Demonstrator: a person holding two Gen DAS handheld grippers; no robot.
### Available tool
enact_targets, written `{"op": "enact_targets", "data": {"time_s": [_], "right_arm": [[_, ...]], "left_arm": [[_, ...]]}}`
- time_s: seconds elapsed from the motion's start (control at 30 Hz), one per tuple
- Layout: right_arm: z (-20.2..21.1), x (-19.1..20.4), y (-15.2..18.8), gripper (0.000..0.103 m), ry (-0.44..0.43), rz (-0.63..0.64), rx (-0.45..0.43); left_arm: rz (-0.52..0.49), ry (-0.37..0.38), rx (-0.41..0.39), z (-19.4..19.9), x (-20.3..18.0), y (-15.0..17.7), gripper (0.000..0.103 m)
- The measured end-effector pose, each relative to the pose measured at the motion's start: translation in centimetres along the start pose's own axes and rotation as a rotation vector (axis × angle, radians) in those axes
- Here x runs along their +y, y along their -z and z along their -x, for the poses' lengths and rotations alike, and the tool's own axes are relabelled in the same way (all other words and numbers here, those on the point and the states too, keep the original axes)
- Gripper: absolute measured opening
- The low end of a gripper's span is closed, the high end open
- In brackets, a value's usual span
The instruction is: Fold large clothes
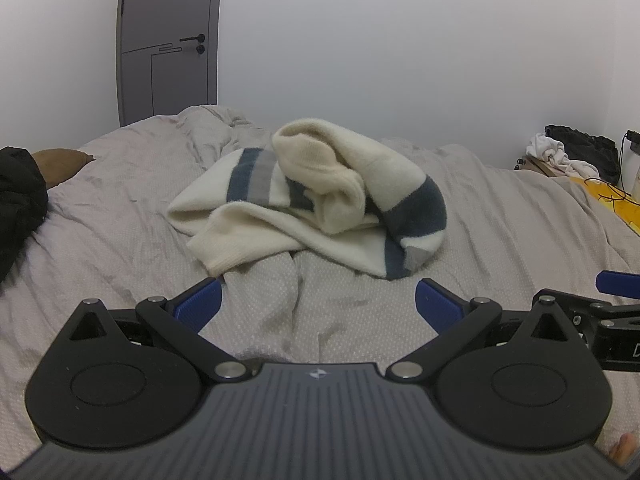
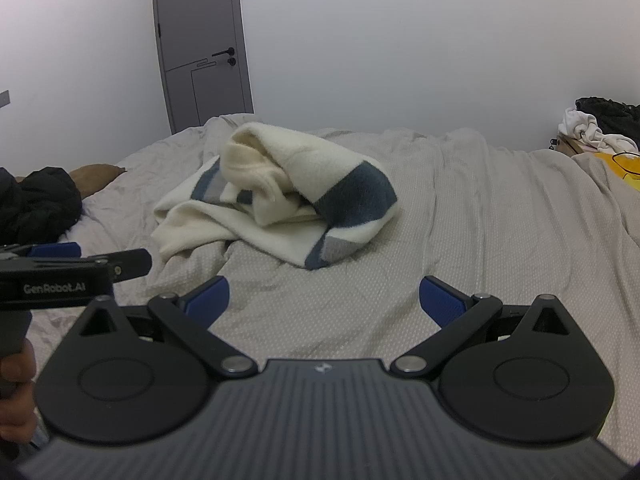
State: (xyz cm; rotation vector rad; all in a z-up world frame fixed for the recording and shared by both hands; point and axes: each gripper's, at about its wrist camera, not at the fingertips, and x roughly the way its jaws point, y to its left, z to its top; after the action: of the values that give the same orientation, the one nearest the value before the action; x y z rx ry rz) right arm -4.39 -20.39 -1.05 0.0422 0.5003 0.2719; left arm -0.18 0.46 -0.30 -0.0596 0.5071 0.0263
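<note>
Two grippers hovering wide open over the bed

Both the left gripper (image 1: 318, 304) and right gripper (image 2: 324, 300) are gaping, gripping nothing. A crumpled cream sweater (image 1: 312, 200) is lying mid-bed (image 1: 120, 220), well short of either

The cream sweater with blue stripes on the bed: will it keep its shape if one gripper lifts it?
Probably not. The sweater lies crumpled in soft folds, so it should droop. Its fuzzy knit likely grips well. A sleeve hangs loose and may trail.
</note>
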Motion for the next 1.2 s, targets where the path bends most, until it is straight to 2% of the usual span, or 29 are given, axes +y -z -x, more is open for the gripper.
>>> {"op": "enact_targets", "data": {"time_s": [0.47, 0.7, 0.9, 1.07, 1.2], "right_arm": [[-0.3, -0.1, 0.1, 0.103, -0.003, -0.004, 0.01], [-0.3, 0.0, 0.1, 0.103, -0.003, -0.005, 0.014], [-0.5, 0.1, 0.0, 0.103, 0.001, -0.009, 0.013], [-1.1, 0.3, -2.1, 0.103, -0.011, -0.015, 0.034], [-1.7, 0.7, -5.7, 0.103, -0.1, -0.009, 0.008]], "left_arm": [[0.013, 0.013, -0.016, -0.3, 0.4, 0.1, 0.103], [0.088, 0.052, -0.01, -0.7, 1.9, 0.0, 0.103], [0.073, 0.041, -0.018, -0.9, 2.1, -0.5, 0.103], [0.084, 0.06, -0.016, -1.6, 3.0, -2.4, 0.103], [0.096, 0.089, -0.02, -2.8, 3.9, -4.4, 0.103]]}}
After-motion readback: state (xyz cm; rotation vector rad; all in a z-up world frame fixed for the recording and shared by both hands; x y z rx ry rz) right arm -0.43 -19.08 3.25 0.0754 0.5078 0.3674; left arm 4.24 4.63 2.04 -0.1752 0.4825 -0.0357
